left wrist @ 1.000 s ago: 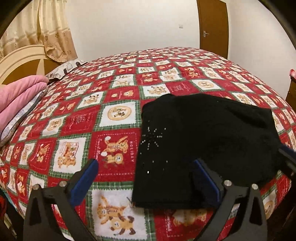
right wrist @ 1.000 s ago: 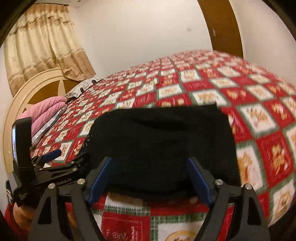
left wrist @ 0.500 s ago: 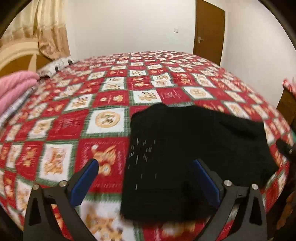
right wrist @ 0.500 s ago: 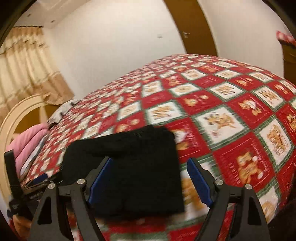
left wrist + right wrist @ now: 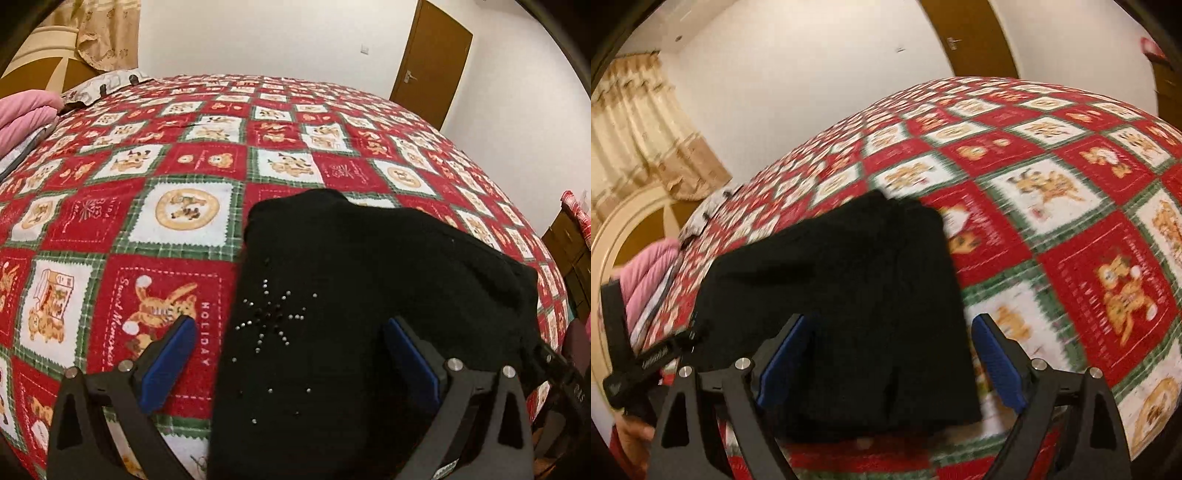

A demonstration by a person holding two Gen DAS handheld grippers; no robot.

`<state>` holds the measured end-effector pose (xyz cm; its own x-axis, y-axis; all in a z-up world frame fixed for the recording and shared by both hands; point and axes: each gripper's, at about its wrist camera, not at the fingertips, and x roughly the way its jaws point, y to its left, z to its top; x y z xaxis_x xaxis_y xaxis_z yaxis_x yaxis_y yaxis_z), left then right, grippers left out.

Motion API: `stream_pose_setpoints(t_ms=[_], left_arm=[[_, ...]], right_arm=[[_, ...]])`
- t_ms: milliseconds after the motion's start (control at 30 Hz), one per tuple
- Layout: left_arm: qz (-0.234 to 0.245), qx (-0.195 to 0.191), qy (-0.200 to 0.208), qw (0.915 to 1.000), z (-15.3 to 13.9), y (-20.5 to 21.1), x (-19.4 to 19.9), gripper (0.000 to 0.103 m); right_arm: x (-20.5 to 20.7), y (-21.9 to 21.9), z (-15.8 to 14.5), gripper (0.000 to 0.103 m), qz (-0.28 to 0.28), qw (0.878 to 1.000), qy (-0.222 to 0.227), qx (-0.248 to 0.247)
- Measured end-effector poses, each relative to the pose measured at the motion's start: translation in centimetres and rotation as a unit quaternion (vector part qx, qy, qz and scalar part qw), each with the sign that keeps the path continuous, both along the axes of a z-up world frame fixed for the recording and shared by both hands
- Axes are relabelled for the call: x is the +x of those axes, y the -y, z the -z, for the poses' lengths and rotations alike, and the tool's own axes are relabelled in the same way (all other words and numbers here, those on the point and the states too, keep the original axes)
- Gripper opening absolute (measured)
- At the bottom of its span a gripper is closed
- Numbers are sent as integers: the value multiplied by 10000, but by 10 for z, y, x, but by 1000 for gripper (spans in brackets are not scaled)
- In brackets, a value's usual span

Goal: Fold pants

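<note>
Pants (image 5: 369,314) lie folded into a compact black block just ahead of both tongs; left gripper (image 5: 291,365) and right gripper (image 5: 886,362) gape wide, holding nothing. Folding looks essentially finished.

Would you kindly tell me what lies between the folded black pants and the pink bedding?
Only bare red patchwork quilt lies between the black pants and pink bedding, seen in the left wrist view.

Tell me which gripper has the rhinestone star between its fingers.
The left gripper: the studded star on the black pants shows between its open fingers. The right gripper frames only plain black cloth.
</note>
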<state>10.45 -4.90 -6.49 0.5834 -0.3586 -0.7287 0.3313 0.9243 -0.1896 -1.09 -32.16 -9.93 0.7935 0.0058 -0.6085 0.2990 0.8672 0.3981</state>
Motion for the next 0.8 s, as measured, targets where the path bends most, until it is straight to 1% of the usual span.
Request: stream_pose_setpoints(t_ms=[100, 133, 267, 367, 467, 600, 633, 733, 767, 800], left_arm=[[40, 43, 164, 9998, 2, 1, -3, 103], [54, 67, 219, 9997, 3, 1, -4, 103], [63, 38, 338, 9994, 5, 0, -5, 103], [54, 35, 380, 9993, 5, 1, -6, 103], [143, -59, 245, 9996, 3, -2, -4, 103], [419, -412, 59, 9983, 1, -14, -3, 103], [466, -484, 40, 9977, 2, -17, -3, 103], [481, -576, -34, 9972, 2, -16, -4, 103], [490, -572, -83, 9971, 1, -15, -4, 103], [494, -584, -123, 9970, 1, -14, -4, 103]], right_arm=[[2, -19, 2, 92, -115, 9987, -156, -475], [1, -19, 2, 92, -118, 9987, -143, -472], [-1, -5, 4, 92, -140, 9999, -28, 0], [-2, -1, 6, 97, -145, 9996, 29, 261], [0, 5, 6, 101, -150, 9983, 82, 554], [2, 7, 6, 102, -196, 9973, 43, 707], [3, 6, 6, 102, -226, 9976, 7, 654], [9, -10, 4, 101, -449, 9987, -239, -4], [10, -16, 4, 100, -447, 9983, -297, -241], [9, -19, 5, 95, -398, 9979, -328, -400]])
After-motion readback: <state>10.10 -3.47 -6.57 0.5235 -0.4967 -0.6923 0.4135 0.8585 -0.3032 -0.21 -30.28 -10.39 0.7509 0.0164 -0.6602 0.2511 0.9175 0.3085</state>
